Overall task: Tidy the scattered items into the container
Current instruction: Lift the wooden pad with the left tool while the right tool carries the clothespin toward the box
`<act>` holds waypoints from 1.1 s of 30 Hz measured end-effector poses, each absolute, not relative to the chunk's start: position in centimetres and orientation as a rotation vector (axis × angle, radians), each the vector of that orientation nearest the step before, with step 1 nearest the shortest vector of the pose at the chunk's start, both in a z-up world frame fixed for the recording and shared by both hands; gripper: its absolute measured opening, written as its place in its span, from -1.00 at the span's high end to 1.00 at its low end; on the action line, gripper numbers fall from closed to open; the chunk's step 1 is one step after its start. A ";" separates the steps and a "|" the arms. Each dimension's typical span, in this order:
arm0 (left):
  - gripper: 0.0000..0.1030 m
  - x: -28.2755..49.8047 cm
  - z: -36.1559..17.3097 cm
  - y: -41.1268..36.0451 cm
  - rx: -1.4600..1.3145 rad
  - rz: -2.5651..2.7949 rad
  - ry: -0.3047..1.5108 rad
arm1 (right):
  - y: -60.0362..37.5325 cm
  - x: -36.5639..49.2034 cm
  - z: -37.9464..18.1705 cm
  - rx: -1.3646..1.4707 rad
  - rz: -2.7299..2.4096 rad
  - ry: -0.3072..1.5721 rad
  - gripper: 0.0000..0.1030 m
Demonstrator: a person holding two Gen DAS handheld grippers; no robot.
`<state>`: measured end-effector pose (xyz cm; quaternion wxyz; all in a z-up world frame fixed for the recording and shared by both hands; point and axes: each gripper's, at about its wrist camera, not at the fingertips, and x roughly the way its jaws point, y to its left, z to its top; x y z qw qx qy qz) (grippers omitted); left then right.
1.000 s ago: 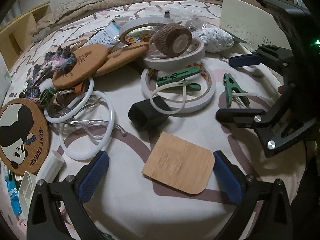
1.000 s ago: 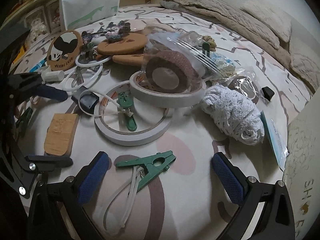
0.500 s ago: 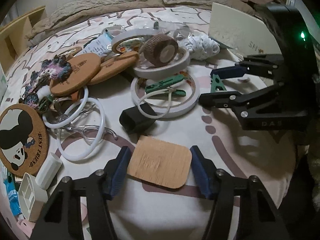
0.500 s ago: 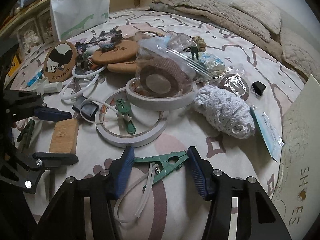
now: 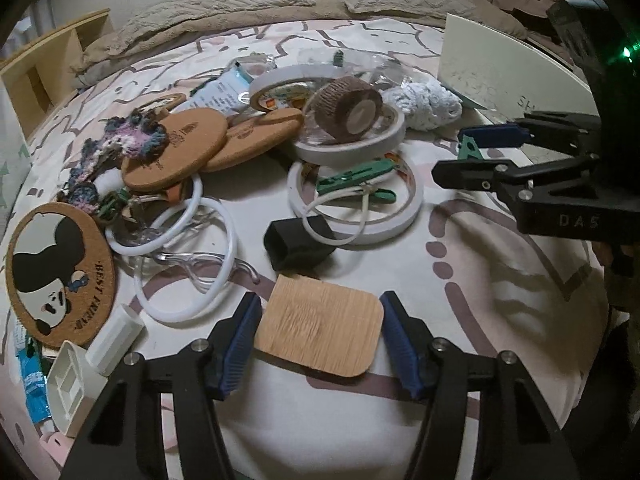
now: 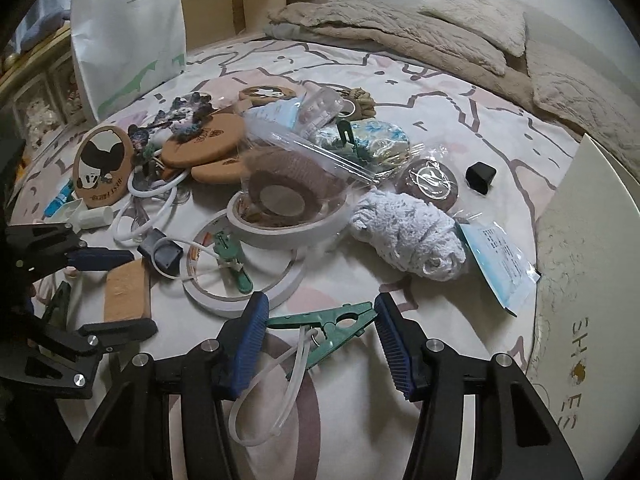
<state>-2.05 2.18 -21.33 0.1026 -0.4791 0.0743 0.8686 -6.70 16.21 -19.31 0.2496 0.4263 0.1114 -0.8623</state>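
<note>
My left gripper is shut on a flat bamboo board, its blue pads touching both side edges; the board also shows in the right wrist view. My right gripper has its pads against both ends of a green clip with a white cord loop, lying on the bed cover. The right gripper shows in the left wrist view, closed around the clip. The cream shoe box stands at the right.
Scattered on the bed: stacked tape rolls, a brown bandage roll, a second green clip, a black cap, white rings, cork coasters, white yarn, a white bag.
Both grippers have closed from wide open: the left onto the bamboo board, the right onto the green clip. Both moved in closer to their items.
</note>
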 end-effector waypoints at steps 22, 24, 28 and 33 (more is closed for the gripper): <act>-0.18 -1.4 -15.6 1.2 -1.144 2.786 0.110 | 17.1 -4.7 -13.8 0.961 -2.469 0.270 -0.07; -0.18 -1.3 -14.7 1.5 -1.104 2.804 0.109 | 17.4 -4.4 -13.1 0.941 -2.484 0.265 -0.07; -0.18 -1.1 -13.3 2.0 -1.036 2.828 0.091 | 18.3 -3.8 -11.5 0.885 -2.521 0.245 -0.07; -0.18 -0.5 -11.4 2.6 -0.958 2.859 0.079 | 19.5 -3.0 -9.5 0.797 -2.573 0.217 -0.07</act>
